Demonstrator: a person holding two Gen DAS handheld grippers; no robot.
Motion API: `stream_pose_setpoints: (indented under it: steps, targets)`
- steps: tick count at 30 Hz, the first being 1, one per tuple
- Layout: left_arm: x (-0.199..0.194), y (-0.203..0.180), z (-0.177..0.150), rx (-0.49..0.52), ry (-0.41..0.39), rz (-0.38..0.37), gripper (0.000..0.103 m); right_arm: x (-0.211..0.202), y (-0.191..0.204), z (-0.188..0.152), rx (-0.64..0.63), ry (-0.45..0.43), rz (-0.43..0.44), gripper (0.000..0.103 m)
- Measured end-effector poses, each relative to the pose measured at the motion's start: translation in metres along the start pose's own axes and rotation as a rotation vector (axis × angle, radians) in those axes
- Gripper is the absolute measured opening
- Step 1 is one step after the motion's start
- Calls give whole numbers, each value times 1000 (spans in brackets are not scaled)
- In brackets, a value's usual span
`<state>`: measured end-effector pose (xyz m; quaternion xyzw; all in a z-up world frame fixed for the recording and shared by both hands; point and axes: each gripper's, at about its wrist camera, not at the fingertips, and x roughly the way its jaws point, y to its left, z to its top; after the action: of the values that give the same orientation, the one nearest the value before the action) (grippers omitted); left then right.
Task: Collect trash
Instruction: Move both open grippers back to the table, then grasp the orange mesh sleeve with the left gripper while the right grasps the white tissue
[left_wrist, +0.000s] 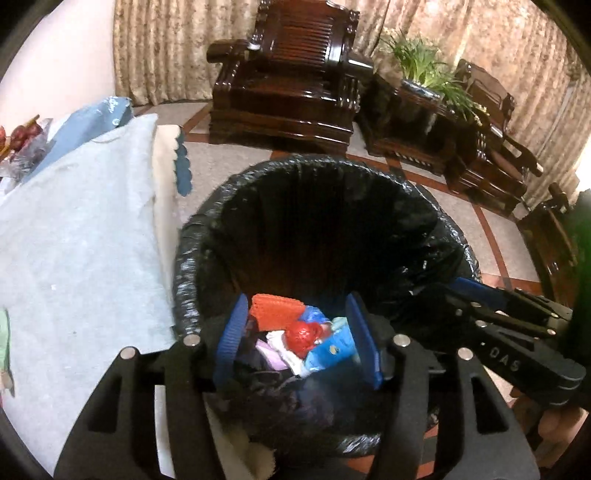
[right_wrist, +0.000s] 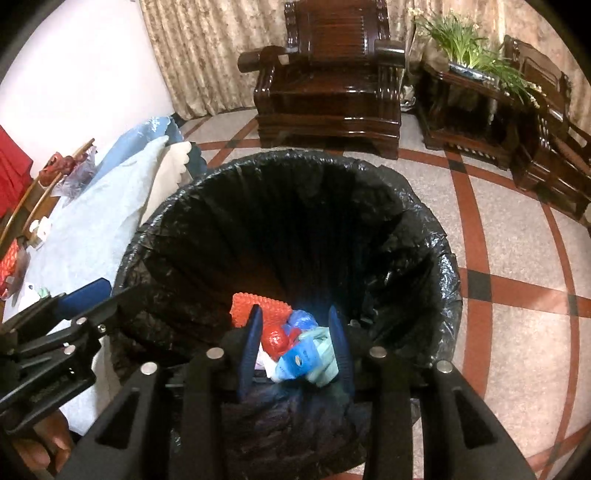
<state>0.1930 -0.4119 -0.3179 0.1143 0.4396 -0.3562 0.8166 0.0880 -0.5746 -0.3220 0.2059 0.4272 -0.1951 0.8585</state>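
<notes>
**Trash over the bin, both grippers letting go**

Trash (left_wrist: 295, 339) lies in a heap at the bottom of the bin (left_wrist: 207, 229), low in the middle of both pictures. The left gripper (left_wrist: 295, 343) has its fingers spread, with nothing pinched. The right gripper (right_wrist: 295, 343) is spread less wide; I see nothing pressed between its pads.

The black bag (right_wrist: 436, 266) sits loose on the rim. A finger could snag it on the way up and pull it off. The grippers are close together, so they might bump.

Counted: two grippers, one bin, one bag, one plant (right_wrist: 458, 40) at upper right, three dark wood chairs in the left picture, the biggest (left_wrist: 291, 70) at the top.
</notes>
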Motion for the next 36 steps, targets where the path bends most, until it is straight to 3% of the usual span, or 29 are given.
stream_pose_setpoints:
  steps: [10, 15, 19, 21, 28, 36]
  targets:
    - [-76, 50, -10, -58, -101, 87, 69, -55, 51, 2, -69, -93, 21, 39]
    - [-136, 95, -26, -100, -191, 180, 80, -91, 107, -1, -154, -188, 67, 50]
    - [-192, 141, -49, -143, -286, 300, 87, -111, 157, -8, -207, -252, 131, 54]
    - [-215, 163, -62, -174, -315, 346, 90, -116, 186, -13, -233, -277, 165, 61]
    - [-280, 253, -114, -317, -357, 498, 91, -110, 287, -33, -343, -265, 285, 62]
    - [-292, 321, -163, -415, -336, 580, 92, -80, 379, -68, -461, -251, 357, 62]
